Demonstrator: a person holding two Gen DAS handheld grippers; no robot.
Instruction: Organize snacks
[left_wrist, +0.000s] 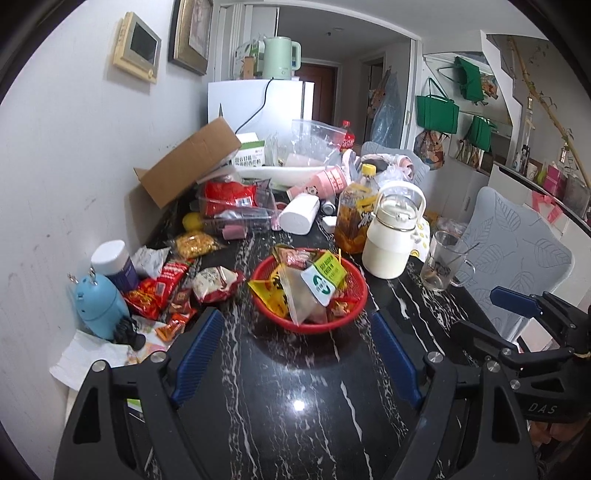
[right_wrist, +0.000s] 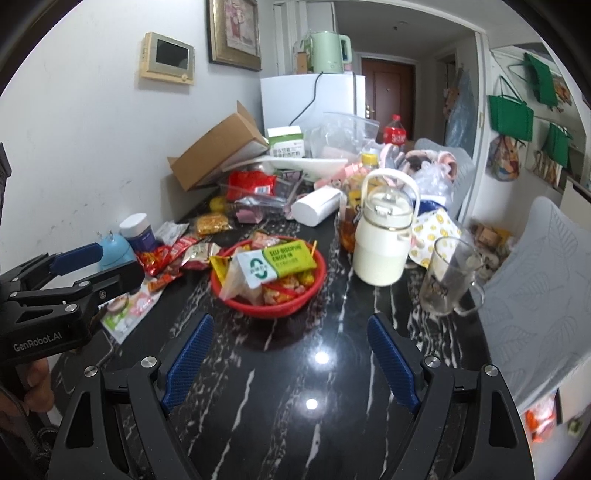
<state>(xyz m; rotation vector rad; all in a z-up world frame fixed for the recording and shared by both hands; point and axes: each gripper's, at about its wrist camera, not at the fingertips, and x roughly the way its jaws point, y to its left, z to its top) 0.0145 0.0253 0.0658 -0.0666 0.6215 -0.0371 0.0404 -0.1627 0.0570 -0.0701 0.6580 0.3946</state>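
While the red basket (left_wrist: 355, 309) already holds several packets, including a green-and-white sachet (left_wrist: 323, 277), a clear zip bag (left_wrist: 302, 298) and a yellow wrapper (left_wrist: 266, 291), the job looks partway done at best; loose snacks are still out on the black marble table (left_wrist: 295, 387) left of the basket: a red-and-white packet (left_wrist: 216, 282), red sachets (left_wrist: 166, 284), a yellow snack bag (left_wrist: 194, 244), a small orange pack (left_wrist: 170, 329); more red bags sit further back by the cardboard box (left_wrist: 188, 162). Left gripper (left_wrist: 297, 356) hovers low over bare table short of the basket, jaws spread wide, nothing held; right gripper (right_wrist: 291, 360) likewise wide apart and empty, just before the basket. White jug (left_wrist: 391, 240) and glass mug (left_wrist: 443, 266) stand right of the basket, not snacks. Judgement: the left-side packets are what's left.
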